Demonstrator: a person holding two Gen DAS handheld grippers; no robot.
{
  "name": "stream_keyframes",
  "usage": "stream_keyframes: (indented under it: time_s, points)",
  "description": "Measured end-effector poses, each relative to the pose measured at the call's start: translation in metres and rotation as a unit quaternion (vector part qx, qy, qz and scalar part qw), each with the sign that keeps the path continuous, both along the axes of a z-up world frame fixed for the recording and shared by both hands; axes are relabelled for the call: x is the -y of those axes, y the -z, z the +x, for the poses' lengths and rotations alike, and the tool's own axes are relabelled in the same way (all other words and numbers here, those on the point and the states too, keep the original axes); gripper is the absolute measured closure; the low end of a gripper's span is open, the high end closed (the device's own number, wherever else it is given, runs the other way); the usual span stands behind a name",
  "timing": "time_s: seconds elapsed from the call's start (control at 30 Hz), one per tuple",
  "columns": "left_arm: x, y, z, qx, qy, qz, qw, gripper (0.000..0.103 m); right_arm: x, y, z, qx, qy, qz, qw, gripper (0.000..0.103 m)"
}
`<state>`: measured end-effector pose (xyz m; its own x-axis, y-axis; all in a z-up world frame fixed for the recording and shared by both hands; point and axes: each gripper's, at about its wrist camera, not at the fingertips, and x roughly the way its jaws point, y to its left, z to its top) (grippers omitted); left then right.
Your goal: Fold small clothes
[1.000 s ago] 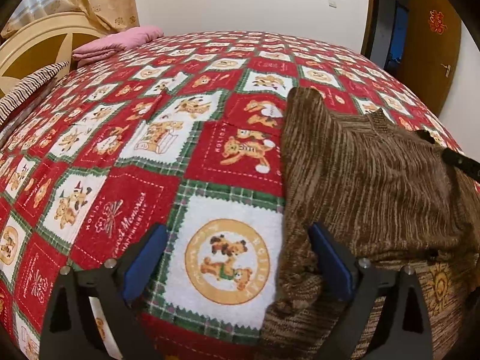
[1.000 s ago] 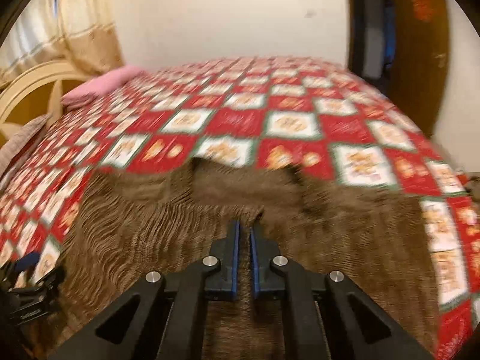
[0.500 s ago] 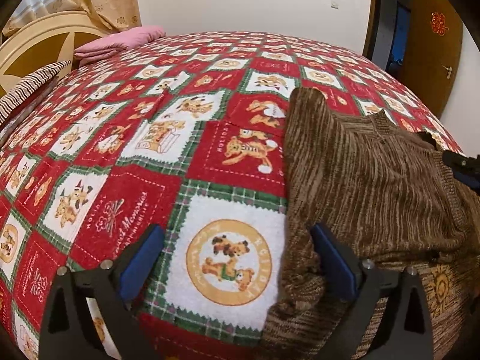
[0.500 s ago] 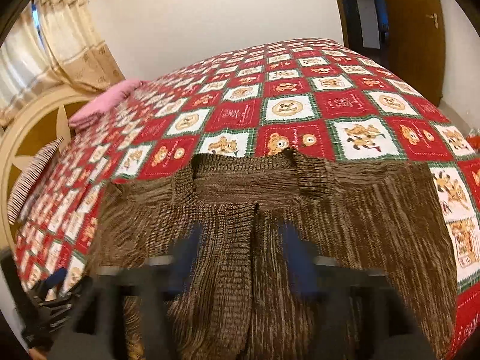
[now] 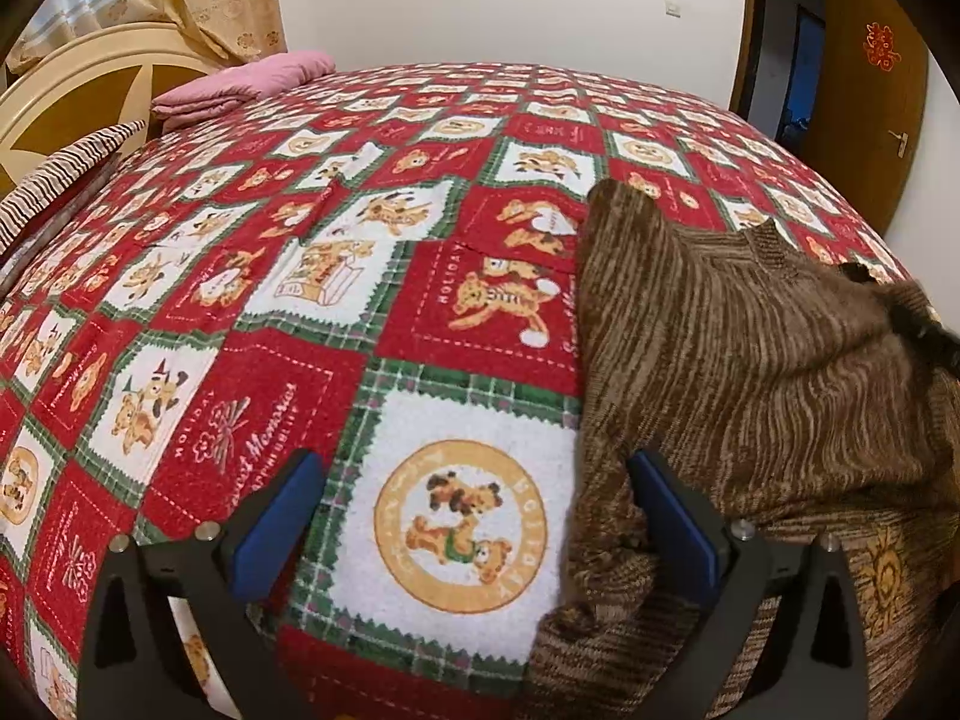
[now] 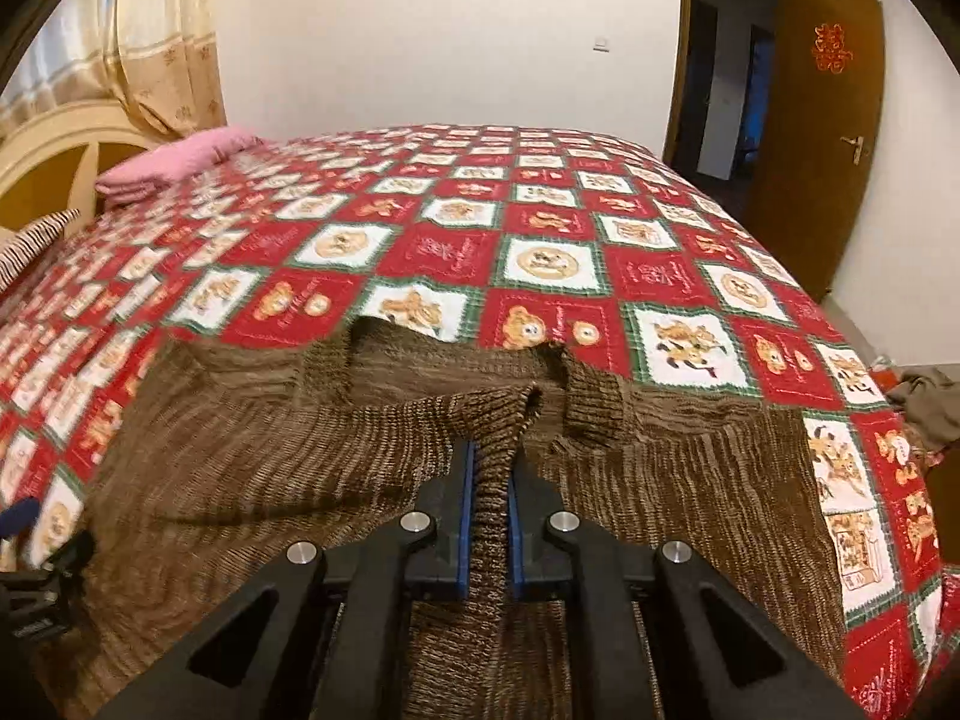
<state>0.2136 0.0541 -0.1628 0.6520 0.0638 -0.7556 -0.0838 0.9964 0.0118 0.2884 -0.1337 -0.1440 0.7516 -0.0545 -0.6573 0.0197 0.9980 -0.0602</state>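
From the left wrist we look low and close across the bedspread [image 5: 336, 276], facing 12 o'clock toward the far wall, with the brown cardigan [image 5: 750, 360] at 3 o'clock. From the right wrist we sit higher, directly over the cardigan [image 6: 240, 468], facing the same wall. Both views share the pink pillow [image 5: 252, 81] at 10 o'clock and the door [image 6: 822, 138] at 2 o'clock.

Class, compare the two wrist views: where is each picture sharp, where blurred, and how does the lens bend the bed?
Left wrist view: sharp throughout, the bedspread bulges like a dome, dark corners. Right wrist view: the brown cardigan smears at the left, the right gripper with jaws shut on its ribbed edge stays crisp, and the bed's far edge curves.
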Motion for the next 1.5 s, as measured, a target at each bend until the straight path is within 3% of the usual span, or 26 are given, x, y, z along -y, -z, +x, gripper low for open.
stream_keyframes:
  time_s: [0.1,0.17,0.3,0.37,0.47,0.53,0.6,0.67,0.8,0.93,1.17,1.37,1.43,1.5]
  points:
    - [0.000,0.000,0.000,0.000,0.000,0.002,1.0000,0.000,0.001,0.014,0.015,-0.046,-0.016,0.018,0.999,0.091]
    - [0.000,0.000,0.000,0.001,-0.001,0.005,1.0000,0.000,0.010,0.010,0.016,-0.051,-0.021,0.047,0.997,0.086]
    - [0.000,0.000,0.000,0.001,-0.001,0.004,1.0000,0.000,0.036,-0.013,-0.019,0.000,0.028,0.108,0.994,0.079]
    - [0.000,0.000,0.000,0.001,-0.001,0.005,1.0000,0.000,0.034,-0.020,-0.044,0.016,0.035,0.106,0.994,0.076]
    - [-0.001,0.000,0.000,0.001,-0.001,0.004,1.0000,0.000,0.013,-0.017,-0.073,0.010,-0.018,0.101,0.995,0.076]
    - [-0.001,0.000,0.000,0.000,-0.001,0.003,1.0000,0.000,-0.003,-0.003,-0.083,-0.016,-0.050,0.095,0.994,0.076]
    - [-0.001,0.000,0.000,0.000,0.000,-0.001,1.0000,0.000,-0.015,0.022,-0.082,-0.072,-0.071,0.082,0.991,0.075]
    - [-0.003,0.000,0.000,-0.001,0.004,-0.012,0.9999,0.000,-0.019,0.024,-0.095,-0.056,-0.076,0.057,0.994,0.067]
    - [-0.010,-0.004,-0.012,-0.002,0.028,-0.042,0.9987,0.000,-0.021,0.026,-0.122,-0.102,-0.077,0.014,0.992,0.061]
    - [-0.018,-0.009,-0.052,0.004,0.070,-0.053,0.9961,0.000,0.008,0.011,-0.181,-0.092,-0.047,0.052,0.993,0.061]
    - [-0.041,-0.026,-0.136,0.045,0.166,-0.086,0.9813,0.000,0.067,-0.028,-0.287,-0.016,0.015,0.091,0.996,0.061]
    - [-0.053,-0.025,-0.173,0.015,0.212,-0.131,0.9683,0.000,0.072,-0.031,-0.329,-0.009,0.017,0.093,0.995,0.061]
    - [-0.051,-0.021,-0.184,0.002,0.227,-0.135,0.9645,0.006,0.071,-0.028,-0.334,-0.017,0.010,0.102,0.995,0.061]
    - [-0.048,-0.018,-0.193,-0.011,0.239,-0.135,0.9615,0.020,0.068,-0.025,-0.342,-0.022,0.004,0.102,0.994,0.061]
